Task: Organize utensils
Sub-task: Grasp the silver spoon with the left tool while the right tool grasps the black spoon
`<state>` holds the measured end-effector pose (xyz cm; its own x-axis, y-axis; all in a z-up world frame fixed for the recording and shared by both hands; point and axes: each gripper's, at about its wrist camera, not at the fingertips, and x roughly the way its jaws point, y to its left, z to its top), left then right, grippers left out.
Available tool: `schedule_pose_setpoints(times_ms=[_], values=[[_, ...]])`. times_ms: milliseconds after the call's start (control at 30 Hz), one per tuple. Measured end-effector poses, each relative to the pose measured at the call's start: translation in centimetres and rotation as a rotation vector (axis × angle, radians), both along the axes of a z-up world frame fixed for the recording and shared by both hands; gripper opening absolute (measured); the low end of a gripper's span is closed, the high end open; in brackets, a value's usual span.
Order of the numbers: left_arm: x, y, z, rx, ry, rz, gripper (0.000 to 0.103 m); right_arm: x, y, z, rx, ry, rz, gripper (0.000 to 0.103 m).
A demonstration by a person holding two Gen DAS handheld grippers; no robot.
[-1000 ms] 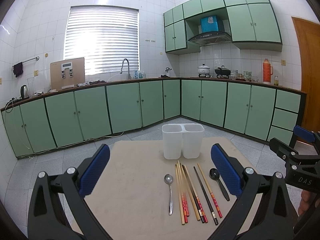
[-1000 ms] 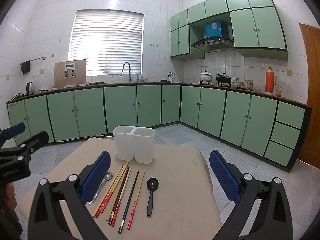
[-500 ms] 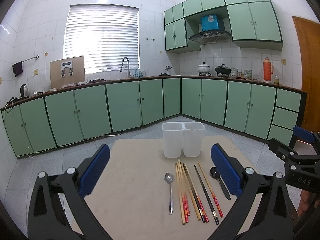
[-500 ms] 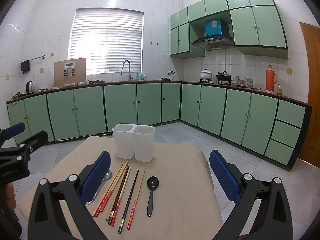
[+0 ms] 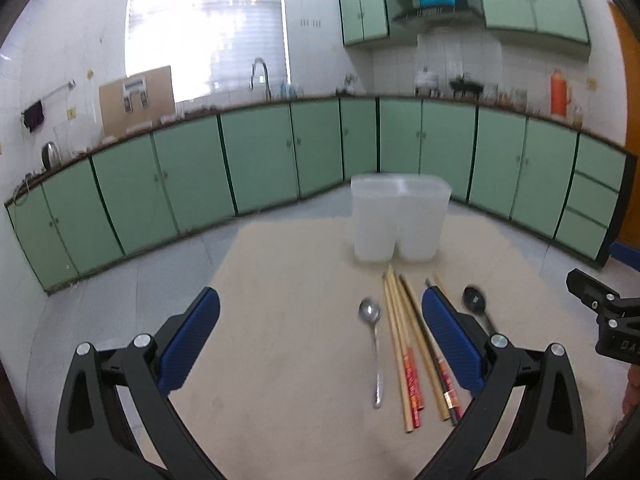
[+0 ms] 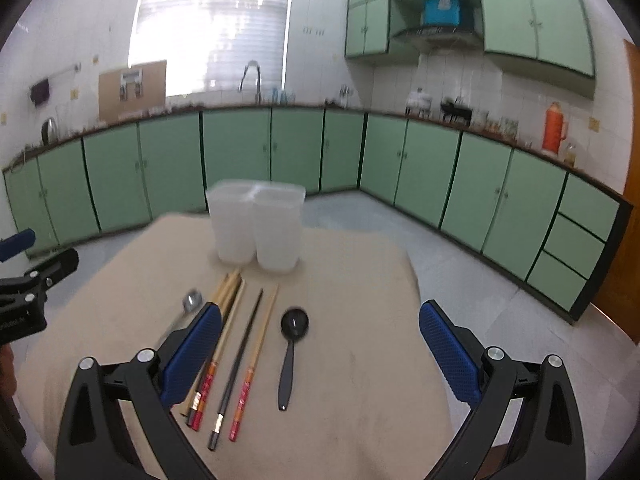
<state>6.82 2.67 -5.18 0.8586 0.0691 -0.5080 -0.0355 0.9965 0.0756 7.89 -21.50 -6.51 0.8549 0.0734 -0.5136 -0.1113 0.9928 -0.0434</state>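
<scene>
On a beige table [image 5: 288, 360] [image 6: 360, 380] stands a white two-compartment holder [image 5: 400, 220] [image 6: 256, 224]. In front of it lie a metal spoon [image 5: 374, 344] [image 6: 191, 303], several chopsticks [image 5: 408, 352] [image 6: 240, 352] and a black spoon [image 5: 476, 304] [image 6: 290, 352]. My left gripper [image 5: 320, 344] is open above the table, with the metal spoon and chopsticks between its fingers in view. My right gripper [image 6: 320, 356] is open over the black spoon and chopsticks. Neither holds anything. Each gripper shows at the edge of the other's view.
Green base cabinets [image 5: 260, 160] [image 6: 440, 168] run along the walls behind, with a sink tap [image 5: 260, 76] and a red thermos [image 6: 554, 126] on the counter. Grey tiled floor [image 5: 120, 280] surrounds the table. A wooden door [image 6: 628, 200] is at the right.
Both grippers have moved forward and lower toward the table; the holder and utensils look larger and nearer. The left view has shifted left, the right view right. Both stay open.
</scene>
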Motion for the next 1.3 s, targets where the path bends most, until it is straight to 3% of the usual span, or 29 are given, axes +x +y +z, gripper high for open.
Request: schedule_pose_setpoints(times_ms=[233, 500, 667, 867, 1300], values=[[5.8, 0.6, -4.5, -0.024, 0.179, -0.002, 0.098, 5.2, 0.1, -3.0, 0.036, 0.152, 0.038, 0.090], [11.5, -0.3, -7.7, -0.035, 0.306, -0.024, 0.098, 10.1, 0.0, -5.7, 0.053, 0.281, 0.040, 0.080], [14.0, -0.9, -9.1, -0.011, 0.357, -0.016, 0.096, 12.1, 0.1, -7.2, 0.077, 0.344, 0.044, 0.074], [15.9, -1.1, -10.4, 0.008, 0.434, -0.016, 0.082, 13.6, 1.1, -8.1, 0.035, 0.384, 0.068, 0.070], [17.3, -1.9, -10.3, 0.017, 0.463, -0.032, 0.085, 15.4, 1.6, -9.4, 0.027, 0.436, 0.082, 0.069]])
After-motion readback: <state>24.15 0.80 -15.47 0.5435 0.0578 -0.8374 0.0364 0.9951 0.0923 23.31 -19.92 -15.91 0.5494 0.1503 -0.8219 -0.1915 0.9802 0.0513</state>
